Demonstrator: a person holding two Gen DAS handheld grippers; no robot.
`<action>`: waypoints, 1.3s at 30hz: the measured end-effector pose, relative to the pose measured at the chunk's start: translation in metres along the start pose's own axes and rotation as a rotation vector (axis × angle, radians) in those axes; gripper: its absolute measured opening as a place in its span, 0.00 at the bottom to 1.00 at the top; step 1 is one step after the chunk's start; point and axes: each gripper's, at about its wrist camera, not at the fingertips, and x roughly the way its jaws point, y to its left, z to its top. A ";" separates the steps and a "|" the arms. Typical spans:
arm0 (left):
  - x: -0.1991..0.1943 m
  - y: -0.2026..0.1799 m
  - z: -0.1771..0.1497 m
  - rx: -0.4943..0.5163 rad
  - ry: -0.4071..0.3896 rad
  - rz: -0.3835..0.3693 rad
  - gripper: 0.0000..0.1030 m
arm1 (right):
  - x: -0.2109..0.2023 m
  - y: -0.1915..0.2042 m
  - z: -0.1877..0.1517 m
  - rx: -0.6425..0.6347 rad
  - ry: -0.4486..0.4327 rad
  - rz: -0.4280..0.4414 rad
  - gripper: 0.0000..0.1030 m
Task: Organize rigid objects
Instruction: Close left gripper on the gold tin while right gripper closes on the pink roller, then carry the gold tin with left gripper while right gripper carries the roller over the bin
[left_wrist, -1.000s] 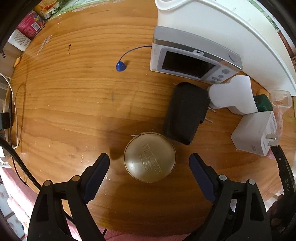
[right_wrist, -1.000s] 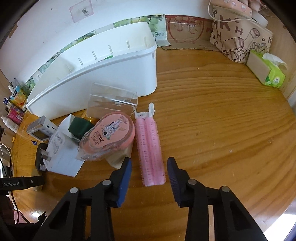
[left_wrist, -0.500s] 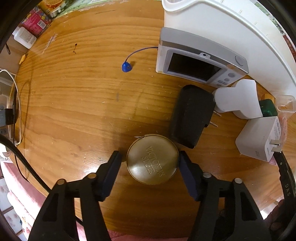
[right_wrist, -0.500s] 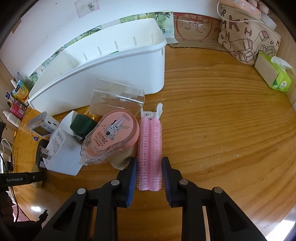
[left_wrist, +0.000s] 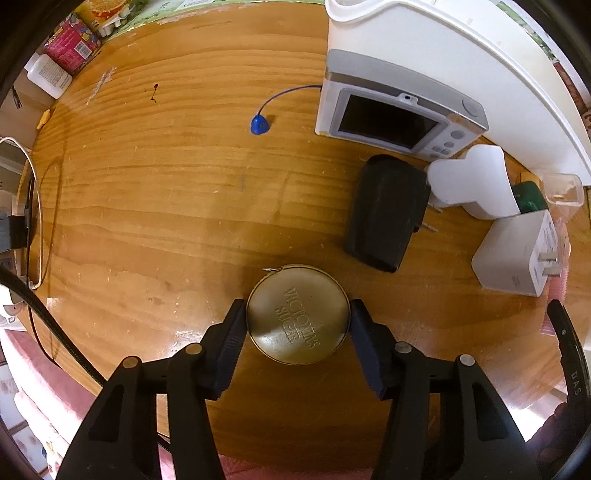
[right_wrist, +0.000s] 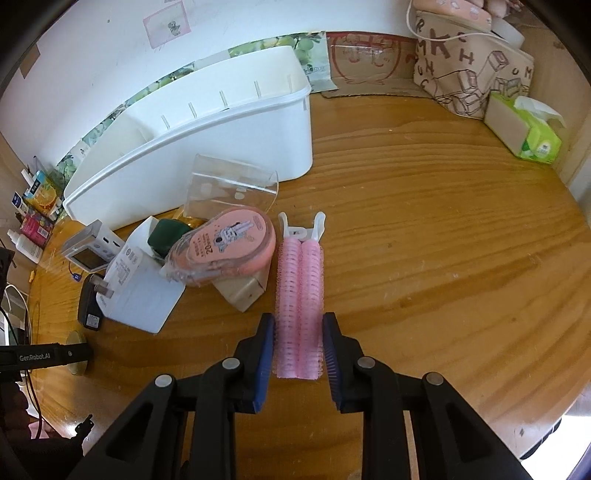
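We are gripping two things at once, one per hand. Our left hand-held gripper (left_wrist: 297, 320) is pointing straight down over the round brass tin (left_wrist: 297, 314), its jaws having just been closing until the pads are touching the tin's rim at 9 and 3 o'clock; the tin is sitting on the wooden counter (left_wrist: 155, 192), just off the black adapter (left_wrist: 386, 212) at its 1 o'clock. We judge the top-down pose suits a low flat disc, since only its edge offers purchase. Our right hand-held gripper (right_wrist: 298, 343) is angling down and forward, clamped shut on the near end of the pink hair rollers (right_wrist: 300, 295), which are lying lengthwise away from us toward 12 o'clock; taking them across the narrow width is letting the jaws span the pair. Beside them at 10 o'clock, the pink tape dispenser (right_wrist: 229, 242), white charger (right_wrist: 142, 291) and clear acrylic stand (right_wrist: 231, 188) are crowding together in front of the white bin (right_wrist: 221, 140), which we take as the likely destination. Both items seem to be resting on the counter, though we cannot tell whether either is barely lifting.
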 end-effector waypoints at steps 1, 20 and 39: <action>0.000 0.003 -0.002 0.002 0.001 -0.003 0.57 | -0.003 0.000 -0.003 0.004 -0.004 -0.002 0.25; -0.038 0.046 -0.035 0.035 -0.125 -0.031 0.57 | -0.043 0.021 -0.028 0.048 -0.120 -0.045 0.25; -0.099 0.037 0.005 0.090 -0.466 -0.097 0.57 | -0.069 0.057 0.020 -0.053 -0.270 -0.013 0.25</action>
